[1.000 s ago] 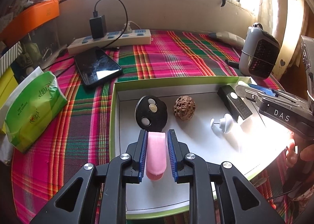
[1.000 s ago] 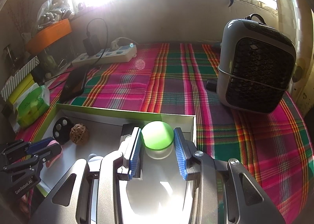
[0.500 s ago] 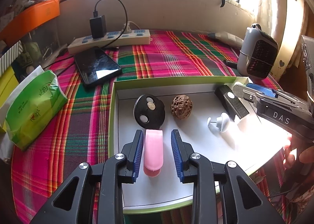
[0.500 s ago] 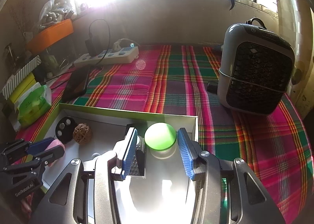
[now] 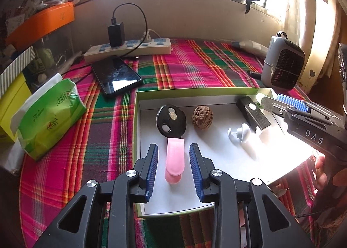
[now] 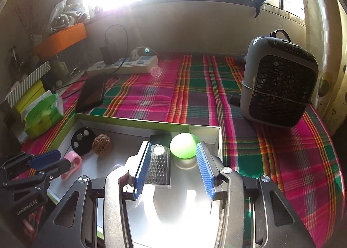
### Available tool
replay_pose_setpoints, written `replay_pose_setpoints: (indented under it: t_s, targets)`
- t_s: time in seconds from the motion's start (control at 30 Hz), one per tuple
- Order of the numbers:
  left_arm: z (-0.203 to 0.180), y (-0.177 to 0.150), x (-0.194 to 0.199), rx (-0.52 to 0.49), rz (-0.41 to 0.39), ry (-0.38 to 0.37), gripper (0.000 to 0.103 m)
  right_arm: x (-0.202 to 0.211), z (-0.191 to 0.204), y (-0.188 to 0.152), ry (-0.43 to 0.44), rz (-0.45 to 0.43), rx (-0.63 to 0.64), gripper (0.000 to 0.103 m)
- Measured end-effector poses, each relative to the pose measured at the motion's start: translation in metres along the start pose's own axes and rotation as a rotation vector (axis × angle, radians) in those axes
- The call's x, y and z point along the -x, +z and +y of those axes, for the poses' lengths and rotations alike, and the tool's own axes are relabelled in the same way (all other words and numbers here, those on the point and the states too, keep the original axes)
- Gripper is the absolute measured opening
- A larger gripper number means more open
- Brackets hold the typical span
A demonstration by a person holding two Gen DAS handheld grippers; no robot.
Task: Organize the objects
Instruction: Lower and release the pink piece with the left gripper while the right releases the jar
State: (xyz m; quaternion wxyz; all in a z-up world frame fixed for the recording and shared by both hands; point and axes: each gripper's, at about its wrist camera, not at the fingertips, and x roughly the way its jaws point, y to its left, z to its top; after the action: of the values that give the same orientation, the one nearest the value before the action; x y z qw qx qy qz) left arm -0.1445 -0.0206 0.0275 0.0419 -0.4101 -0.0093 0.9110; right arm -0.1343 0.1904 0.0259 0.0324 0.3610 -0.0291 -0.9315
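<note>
A shallow white tray with a green rim [image 5: 173, 92] [image 6: 130, 119] lies on the plaid cloth. In it are a pink clip [image 5: 174, 159] [image 6: 72, 164], a black disc [image 5: 171, 121] [image 6: 82, 138], a walnut [image 5: 202, 116] [image 6: 102, 145], a white knob [image 5: 240, 132], a black grater-like block [image 5: 252, 113] [image 6: 159, 161] and a green ball [image 6: 184, 145]. My left gripper [image 5: 173, 149] [image 6: 48, 159] is open, its pads either side of the pink clip and apart from it. My right gripper [image 6: 173, 147] [image 5: 279, 100] is open, the green ball lying free between its pads.
A phone [image 5: 117, 76], a power strip [image 5: 130, 47] with a charger, and a green tissue pack [image 5: 49, 113] lie left of the tray. A small grey heater [image 6: 279, 83] [image 5: 282, 65] stands to the right. An orange bin [image 5: 41, 22] sits on the back-left shelf.
Both grippers have opened and drawn back a little. The left let go of the pink clip and the right let go of the green ball; both now rest in the tray.
</note>
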Motion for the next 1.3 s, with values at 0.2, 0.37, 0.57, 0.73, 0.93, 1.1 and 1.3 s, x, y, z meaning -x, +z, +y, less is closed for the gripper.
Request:
replay_pose_setpoints:
  t_s: [0.2, 0.37, 0.57, 0.73, 0.93, 1.1, 1.3]
  targets:
    - [-0.007, -0.004, 0.014, -0.001, -0.02, 0.006, 0.028, 0.016, 0.007, -0.005, -0.001, -0.021, 0.007, 0.045]
    - [-0.012, -0.01, 0.025, -0.008, -0.031, 0.006, 0.028, 0.029, 0.015, -0.013, 0.008, -0.028, 0.02, 0.046]
    - [-0.017, -0.017, 0.035, -0.011, -0.039, 0.011, 0.028, 0.039, 0.024, -0.024, 0.017, -0.032, 0.027, 0.047]
    - [-0.018, -0.023, 0.043, -0.001, -0.052, 0.011, 0.028, 0.046, 0.027, -0.032, 0.029, -0.033, 0.017, 0.047]
    - [-0.02, -0.031, 0.051, 0.006, -0.057, -0.002, 0.028, 0.055, 0.031, -0.042, 0.043, -0.034, 0.013, 0.047]
    - [-0.023, -0.039, 0.053, 0.011, -0.051, -0.015, 0.028, 0.06, 0.032, -0.052, 0.051, -0.029, 0.004, 0.047]
    - [-0.028, -0.05, 0.052, 0.011, -0.036, -0.041, 0.028, 0.064, 0.031, -0.064, 0.055, -0.019, -0.005, 0.047]
